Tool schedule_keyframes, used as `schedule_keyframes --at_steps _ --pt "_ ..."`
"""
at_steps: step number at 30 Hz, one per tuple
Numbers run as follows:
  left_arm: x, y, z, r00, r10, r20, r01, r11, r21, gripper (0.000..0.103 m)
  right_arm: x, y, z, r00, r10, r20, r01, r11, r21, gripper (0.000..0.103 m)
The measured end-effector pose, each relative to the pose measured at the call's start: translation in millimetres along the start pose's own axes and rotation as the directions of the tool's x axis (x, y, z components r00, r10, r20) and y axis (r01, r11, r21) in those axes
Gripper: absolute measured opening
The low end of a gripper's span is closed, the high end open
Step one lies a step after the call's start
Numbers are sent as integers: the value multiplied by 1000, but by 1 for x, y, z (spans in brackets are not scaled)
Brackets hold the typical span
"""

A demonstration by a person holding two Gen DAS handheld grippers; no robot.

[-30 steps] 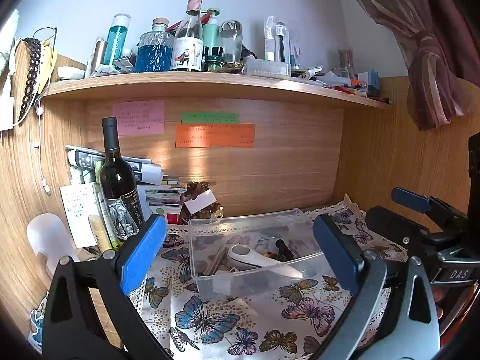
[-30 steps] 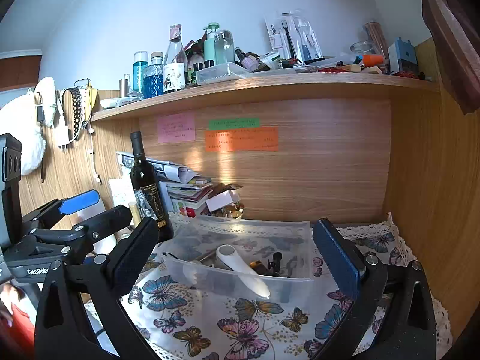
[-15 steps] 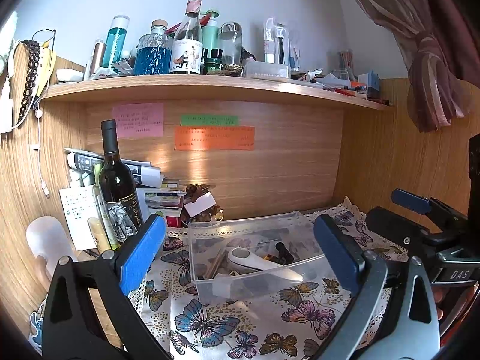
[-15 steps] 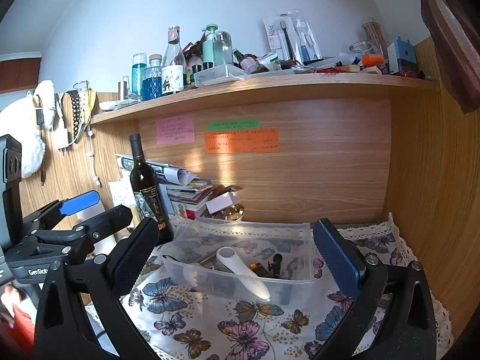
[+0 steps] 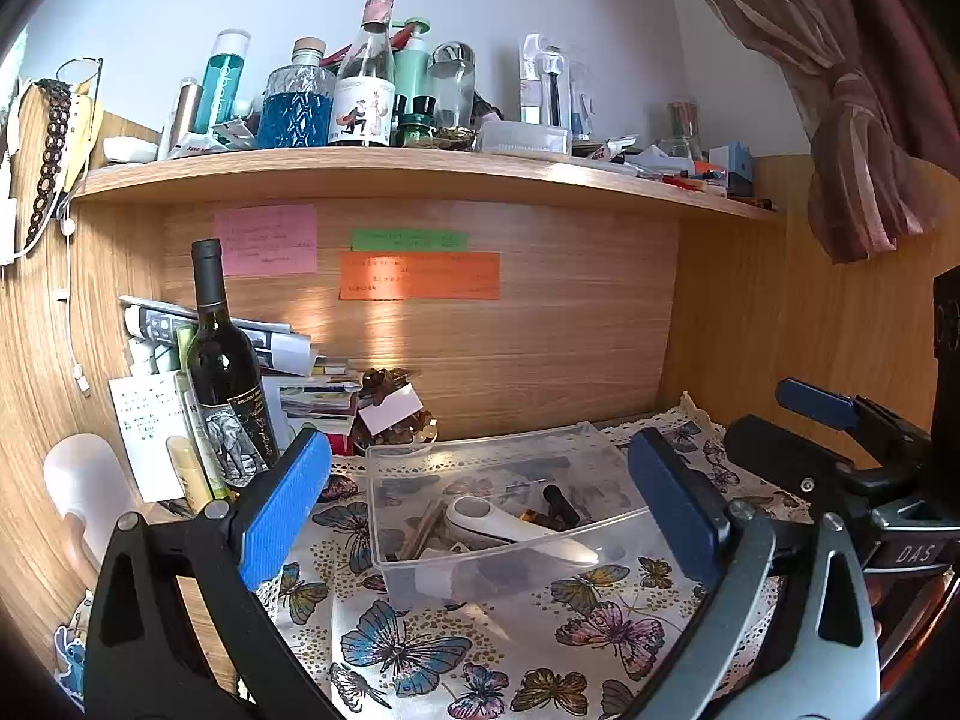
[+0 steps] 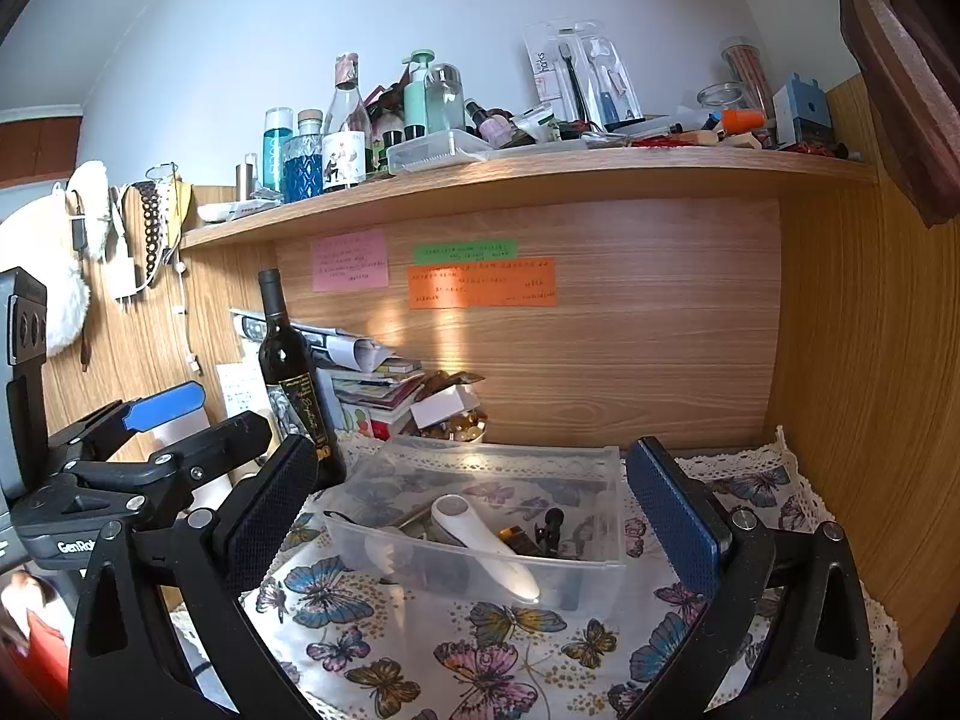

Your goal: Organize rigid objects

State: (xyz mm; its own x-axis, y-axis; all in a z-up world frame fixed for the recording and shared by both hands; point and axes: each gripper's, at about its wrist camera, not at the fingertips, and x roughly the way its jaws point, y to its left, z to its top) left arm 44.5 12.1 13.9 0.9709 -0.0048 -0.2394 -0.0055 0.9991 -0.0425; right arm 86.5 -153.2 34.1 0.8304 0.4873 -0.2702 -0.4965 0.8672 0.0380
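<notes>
Left gripper [image 5: 480,498]: jaws spread wide, nothing between the blue pads [image 5: 282,507]; held level, pointing forward, clear of all contact. Right gripper [image 6: 474,510]: jaws likewise spread wide and empty, pads [image 6: 675,513] facing each other across the gap; held level, pointing forward. The two units sit side by side at similar height, each showing at the edge of the other's view, apart and not touching. Hands largely hidden behind the frames.

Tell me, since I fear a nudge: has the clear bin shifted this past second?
No. In the left wrist view the clear bin keeps its place against the wine bottle and butterfly cloth.
</notes>
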Motion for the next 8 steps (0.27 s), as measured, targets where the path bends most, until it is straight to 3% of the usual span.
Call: schedule_keyframes --at_steps 8 --pt "-3 -2 1 1000 -2 12 2 1000 5 101 4 -2 -2 1000 -2 -12 2 1000 9 103"
